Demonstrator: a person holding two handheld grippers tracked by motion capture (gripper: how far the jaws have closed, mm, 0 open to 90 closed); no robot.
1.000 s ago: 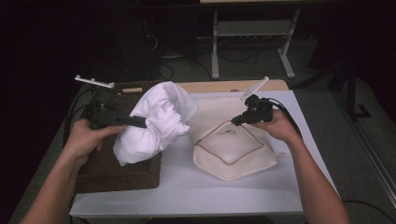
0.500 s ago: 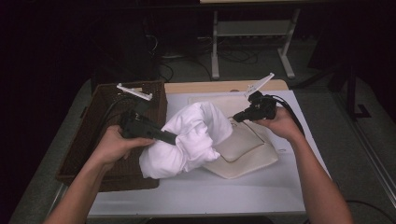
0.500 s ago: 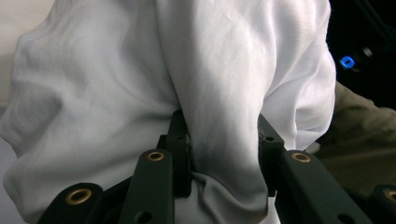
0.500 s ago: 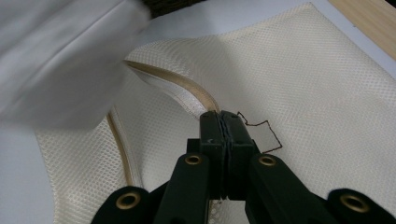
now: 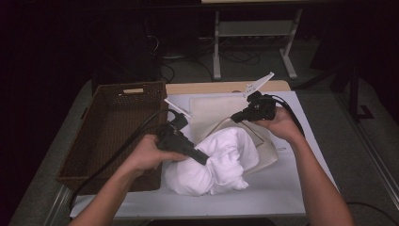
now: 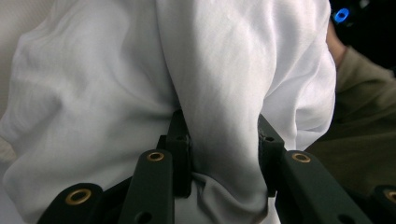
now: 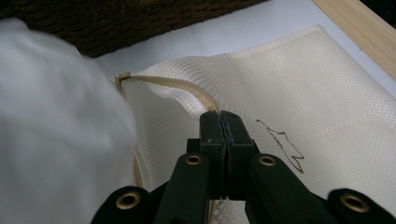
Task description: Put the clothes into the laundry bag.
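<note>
Left gripper (image 5: pixel 200 157) fingers clamped on a thick fold of the white cloth bundle (image 5: pixel 221 160); in the left gripper view the fold (image 6: pixel 224 140) sits pinched between the two black fingers (image 6: pixel 180 140), which stand partly apart only because the cloth fills the gap.

Right gripper (image 5: pixel 237 117) fingers fully closed on the rim tape of the cream mesh bag (image 5: pixel 211 110). The right gripper view shows the tan edge strip (image 7: pixel 187 88) running into the closed fingers (image 7: pixel 219 130), with the mesh panel lifted slightly off the white bench (image 5: pixel 282 188).

Position of the bundle: on the bench, middle, just right of the brown wicker basket (image 5: pixel 113 132), resting against and partly over the near-left part of the bag. Bundle and bag touch.

Key relation: the bag mouth, held up by the right gripper, lies to the far right of the bundle. Long axis of the bundle runs roughly from near-left to far-right, i.e. pointing toward the held rim. The left hand (image 5: pixel 146 153) carries the load; the right hand (image 5: pixel 282 123) is nearer the opening and serves only to hold it.

Judgement: the next move probably calls for pushing the bundle far-right, under the raised rim. Whether the mouth gapes wide enough cannot be told; the bundle hides most of it in the high view.
</note>
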